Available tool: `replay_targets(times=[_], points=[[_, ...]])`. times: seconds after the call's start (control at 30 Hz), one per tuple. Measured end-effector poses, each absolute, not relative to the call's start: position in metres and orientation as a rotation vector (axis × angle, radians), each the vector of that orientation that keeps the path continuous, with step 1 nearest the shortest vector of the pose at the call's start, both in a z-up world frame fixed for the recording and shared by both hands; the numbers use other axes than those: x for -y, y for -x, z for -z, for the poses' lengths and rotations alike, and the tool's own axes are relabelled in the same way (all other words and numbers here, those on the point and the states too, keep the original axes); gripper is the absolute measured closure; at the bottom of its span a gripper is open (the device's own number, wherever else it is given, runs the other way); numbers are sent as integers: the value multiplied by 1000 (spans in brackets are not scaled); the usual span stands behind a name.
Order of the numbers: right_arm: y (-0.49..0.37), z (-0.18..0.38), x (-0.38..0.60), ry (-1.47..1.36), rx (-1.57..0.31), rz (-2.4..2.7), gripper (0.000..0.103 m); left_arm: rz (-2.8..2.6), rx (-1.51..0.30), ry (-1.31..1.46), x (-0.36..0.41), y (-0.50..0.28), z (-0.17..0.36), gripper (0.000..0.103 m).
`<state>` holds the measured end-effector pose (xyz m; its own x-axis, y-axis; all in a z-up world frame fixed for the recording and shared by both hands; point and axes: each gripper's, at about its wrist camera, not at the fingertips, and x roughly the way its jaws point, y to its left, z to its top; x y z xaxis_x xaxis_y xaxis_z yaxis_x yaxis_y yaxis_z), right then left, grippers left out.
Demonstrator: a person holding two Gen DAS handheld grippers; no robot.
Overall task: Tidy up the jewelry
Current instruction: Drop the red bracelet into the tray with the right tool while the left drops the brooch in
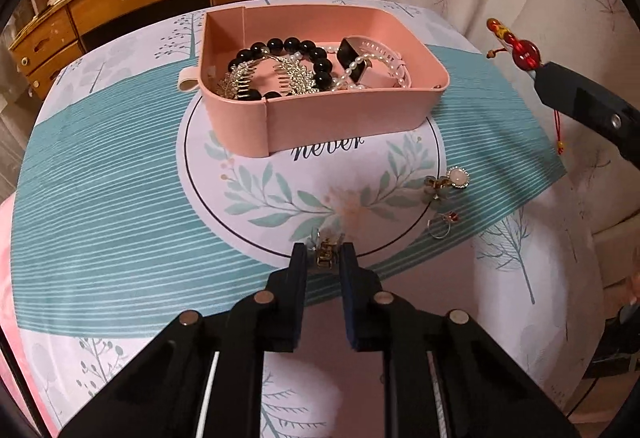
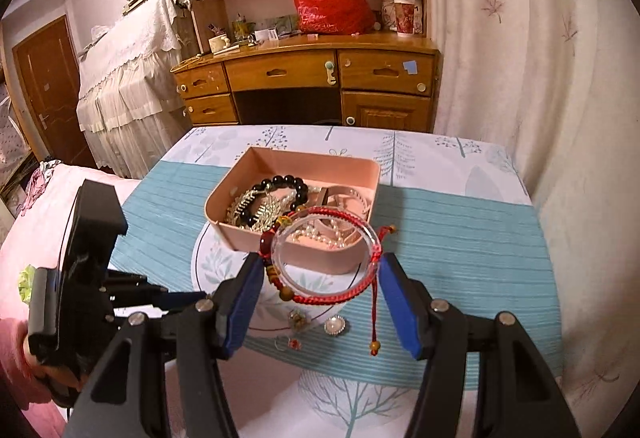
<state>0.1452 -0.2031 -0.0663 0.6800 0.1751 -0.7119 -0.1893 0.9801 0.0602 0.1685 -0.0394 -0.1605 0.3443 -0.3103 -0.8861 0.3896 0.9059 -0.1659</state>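
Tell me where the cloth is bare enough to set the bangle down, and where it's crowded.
Bare: the striped teal cloth left of the pink box, and the stripes right of the box in the right wrist view. Crowded: inside the box, and the cloth before it, where the earrings, ring and the left gripper, shut on a small clip, sit.

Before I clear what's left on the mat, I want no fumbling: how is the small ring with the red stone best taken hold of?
Grip the ring across its thin band, coming from above. It lies flat on the mat, so only the band's outer edges offer opposing sides; the stone is small and off-centre.
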Motion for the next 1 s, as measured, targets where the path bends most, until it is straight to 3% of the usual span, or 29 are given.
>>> replay_targets(times=[0.67, 0.73, 0.8, 0.93, 1.0], points=[[-197, 39, 202, -42, -695, -255, 43, 415, -989, 37, 36, -234, 76, 89], [-204, 40, 203, -63, -705, -258, 42, 390, -1003, 59, 37, -245, 76, 72], [-211, 45, 205, -82, -747, -258, 42, 363, -1024, 56, 37, -252, 77, 26], [-210, 50, 210, -98, -767, -254, 42, 357, -1013, 16, 39, -251, 75, 19], [-207, 54, 213, -94, -781, -246, 42, 343, -1014, -31, 42, -245, 77, 11]])
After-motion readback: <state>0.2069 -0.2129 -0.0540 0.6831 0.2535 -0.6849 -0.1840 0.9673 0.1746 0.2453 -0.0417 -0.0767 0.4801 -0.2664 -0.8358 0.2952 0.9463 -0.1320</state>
